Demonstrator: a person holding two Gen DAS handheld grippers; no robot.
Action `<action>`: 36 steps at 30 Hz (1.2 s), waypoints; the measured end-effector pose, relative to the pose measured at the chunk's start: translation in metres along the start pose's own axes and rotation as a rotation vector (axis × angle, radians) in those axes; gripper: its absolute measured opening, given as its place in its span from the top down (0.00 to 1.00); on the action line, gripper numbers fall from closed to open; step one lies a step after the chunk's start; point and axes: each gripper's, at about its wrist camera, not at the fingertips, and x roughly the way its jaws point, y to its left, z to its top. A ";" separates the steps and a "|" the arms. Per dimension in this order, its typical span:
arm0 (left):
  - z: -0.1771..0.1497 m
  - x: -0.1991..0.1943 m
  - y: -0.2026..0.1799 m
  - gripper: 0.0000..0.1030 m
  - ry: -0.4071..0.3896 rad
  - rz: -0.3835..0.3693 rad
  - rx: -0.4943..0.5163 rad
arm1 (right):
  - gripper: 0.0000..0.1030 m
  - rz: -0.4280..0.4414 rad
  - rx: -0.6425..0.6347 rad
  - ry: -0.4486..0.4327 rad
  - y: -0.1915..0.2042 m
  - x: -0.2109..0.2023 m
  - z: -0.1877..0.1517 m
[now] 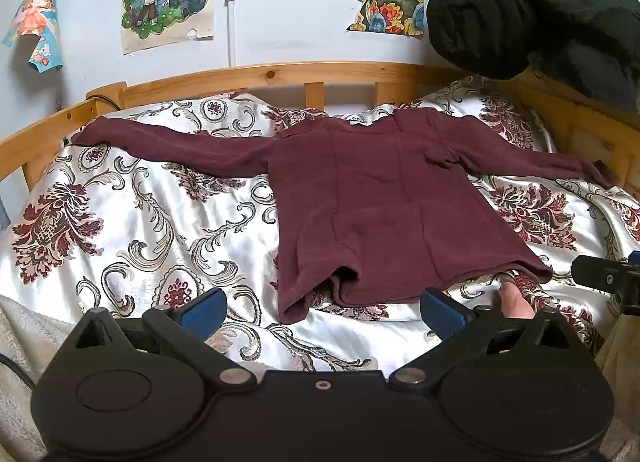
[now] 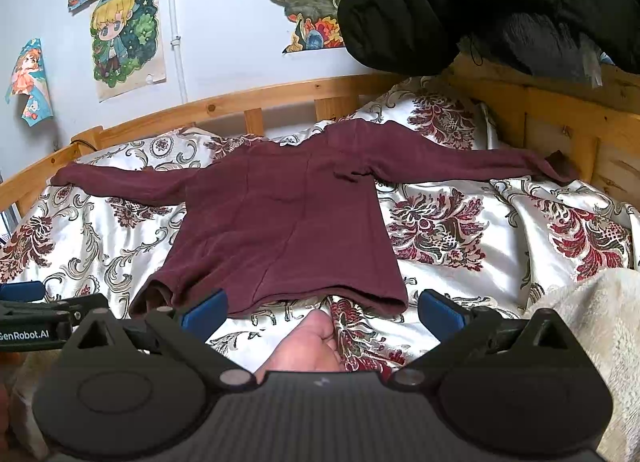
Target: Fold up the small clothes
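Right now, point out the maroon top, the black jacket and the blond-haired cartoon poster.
maroon top (image 1: 372, 198): left wrist view, middle of its body panel.
black jacket (image 1: 500, 2): left wrist view, its rolled front bulk.
blond-haired cartoon poster (image 2: 124, 30): right wrist view, the figure's face area.

The left tongs (image 1: 322, 308) are wide open. Their two blue fingertips (image 1: 202, 308) sit far apart, one on each side, and nothing is between them. The black arms of the tongs spread out like a big V.

The right tongs (image 2: 322, 308) are wide open too. Their blue fingertips (image 2: 204, 308) are also far apart, with nothing pinched.

A bare hand (image 2: 308, 346) pokes out just under the right tongs, in the middle, between the two fingers. Its fingers curl down and forward.

Each pair of tongs can see a bit of the other pair off to its side. They are side by side, level with each other, both pointing the same way.
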 end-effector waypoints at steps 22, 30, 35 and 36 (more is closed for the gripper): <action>0.011 0.022 0.002 0.01 0.084 0.010 0.001 | 0.00 -0.012 0.068 0.128 -0.008 0.018 0.012; 0.058 0.060 0.007 0.01 0.105 0.008 0.001 | 0.00 -0.103 0.083 0.173 -0.030 0.049 0.049; 0.088 0.095 0.007 0.01 0.112 0.001 -0.007 | 0.00 -0.130 0.127 0.159 -0.049 0.075 0.070; 0.092 0.102 0.006 0.01 0.111 -0.002 -0.007 | 0.00 -0.137 0.134 0.155 -0.053 0.080 0.073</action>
